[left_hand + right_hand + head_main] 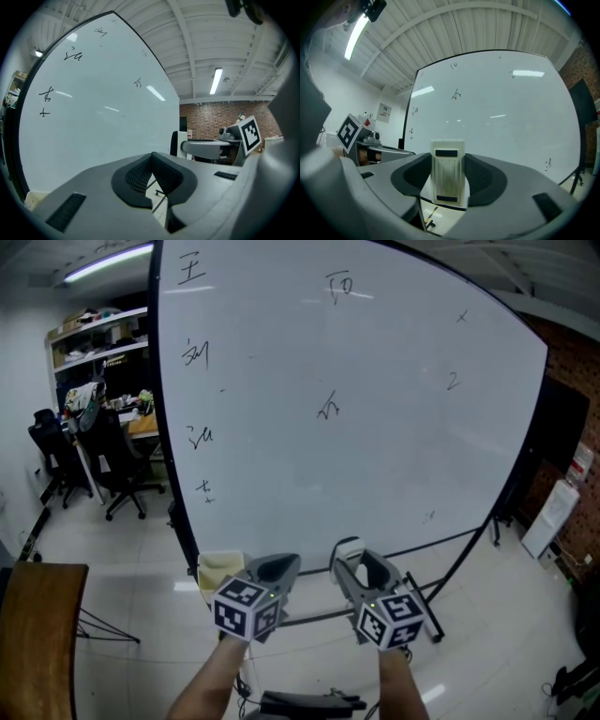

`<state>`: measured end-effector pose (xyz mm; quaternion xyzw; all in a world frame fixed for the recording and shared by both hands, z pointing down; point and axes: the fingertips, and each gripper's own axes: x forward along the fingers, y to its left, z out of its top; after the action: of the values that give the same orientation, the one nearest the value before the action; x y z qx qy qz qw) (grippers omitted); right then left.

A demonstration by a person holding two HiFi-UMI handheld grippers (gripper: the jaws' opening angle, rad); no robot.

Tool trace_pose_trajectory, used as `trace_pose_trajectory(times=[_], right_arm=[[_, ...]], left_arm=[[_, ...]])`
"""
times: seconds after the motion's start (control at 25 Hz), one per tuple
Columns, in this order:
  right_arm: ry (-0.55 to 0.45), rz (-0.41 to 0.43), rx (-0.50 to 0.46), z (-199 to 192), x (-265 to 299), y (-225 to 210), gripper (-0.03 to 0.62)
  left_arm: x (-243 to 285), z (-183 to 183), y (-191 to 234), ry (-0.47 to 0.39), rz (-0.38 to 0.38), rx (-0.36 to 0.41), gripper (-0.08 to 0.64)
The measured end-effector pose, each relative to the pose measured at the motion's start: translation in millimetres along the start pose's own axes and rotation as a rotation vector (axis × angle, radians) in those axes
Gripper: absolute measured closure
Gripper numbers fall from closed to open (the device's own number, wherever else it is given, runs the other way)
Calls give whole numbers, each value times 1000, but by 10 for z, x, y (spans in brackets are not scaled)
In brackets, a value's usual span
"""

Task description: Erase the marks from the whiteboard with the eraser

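Near the lower edge of the marked whiteboard [375,456], the right claw [356,561] pinches the eraser [448,173], whose ribbed face only the right gripper view shows. The left claw [152,160] is pressed together, empty.

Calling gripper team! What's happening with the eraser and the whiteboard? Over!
Right gripper shut on the eraser; left gripper shut, empty. Whiteboard carries marks; eraser not yet on it. Nothing seen blocking the path.
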<state>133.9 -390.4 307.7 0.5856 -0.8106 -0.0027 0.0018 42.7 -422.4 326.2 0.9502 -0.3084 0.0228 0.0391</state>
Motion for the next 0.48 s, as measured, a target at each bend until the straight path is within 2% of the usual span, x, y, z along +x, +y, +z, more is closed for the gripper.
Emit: trace_pose_trajectory(times=[0.48], right_arm=[[-9, -4, -1, 83, -20, -27, 364]], left_arm=[[-22, 50, -45, -5, -2, 8, 557]])
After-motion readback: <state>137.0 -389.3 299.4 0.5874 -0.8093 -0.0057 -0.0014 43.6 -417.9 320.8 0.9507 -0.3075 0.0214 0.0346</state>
